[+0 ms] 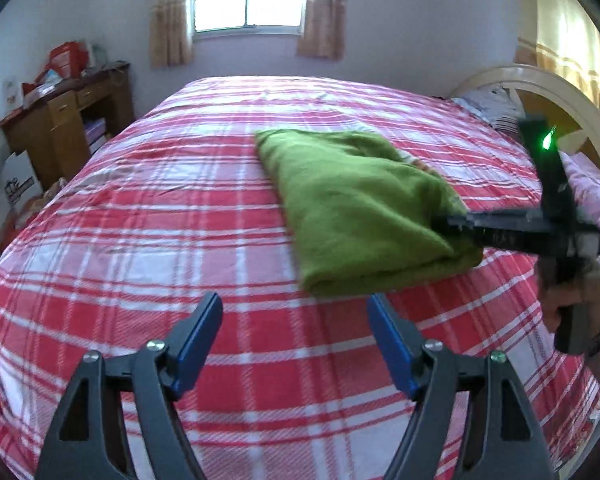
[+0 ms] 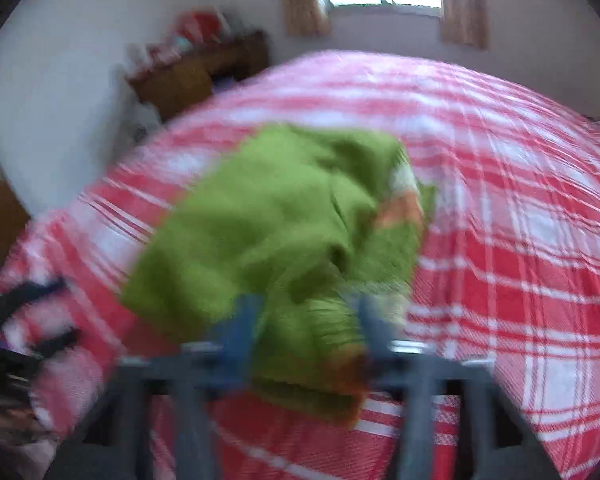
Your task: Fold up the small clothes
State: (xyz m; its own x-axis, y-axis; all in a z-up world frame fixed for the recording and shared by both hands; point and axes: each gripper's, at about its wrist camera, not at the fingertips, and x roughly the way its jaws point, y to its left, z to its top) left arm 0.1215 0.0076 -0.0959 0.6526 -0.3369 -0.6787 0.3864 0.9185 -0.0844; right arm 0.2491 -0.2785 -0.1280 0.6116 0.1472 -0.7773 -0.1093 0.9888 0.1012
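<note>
Two grippers face one green garment (image 1: 352, 204), folded on the plaid bedspread (image 1: 180, 240). Its long axis runs from near right to far left. Right gripper (image 2: 306, 320), nearer, straddles the garment's near corner, cloth between its fingers; blur hides whether it is clamped. Left gripper (image 1: 294, 316) hovers spread and empty, garment ahead-right.

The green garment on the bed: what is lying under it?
The green garment lies folded on the red plaid bedcover, which shows all around it. An orange-and-white patch peeks from between its layers. Whatever else lies beneath is covered.
</note>
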